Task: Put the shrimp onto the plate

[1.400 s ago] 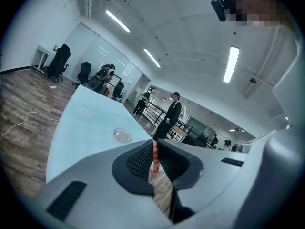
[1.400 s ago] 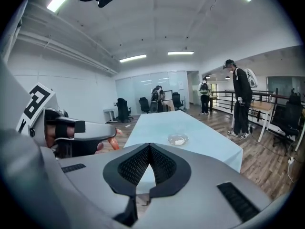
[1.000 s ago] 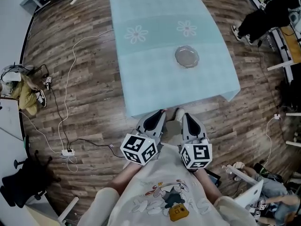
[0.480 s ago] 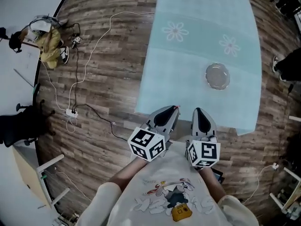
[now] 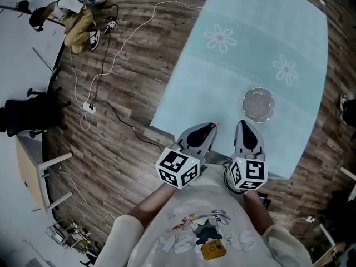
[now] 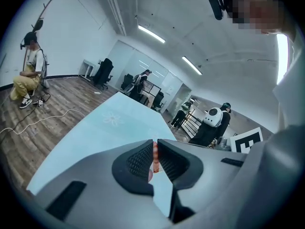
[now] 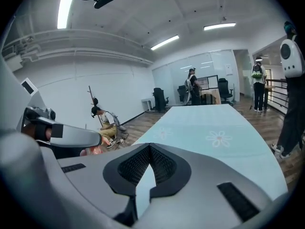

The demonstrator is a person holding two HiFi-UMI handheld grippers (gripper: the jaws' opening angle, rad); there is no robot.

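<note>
The left gripper (image 5: 207,129) is clamped on the shrimp (image 6: 155,157) above the table's (image 5: 222,77) near edge, while the right gripper (image 5: 245,128) is closed on nothing. It looks like the carrying step: next comes a reach forward and right to the plate (image 5: 258,104) (apparently bare), then release.

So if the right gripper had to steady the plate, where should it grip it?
Probably the near rim, from the person's side: the plate lies flat on the table, so only its edge offers a pinch, and the right gripper is nearest there.

No legible text anywhere
</note>
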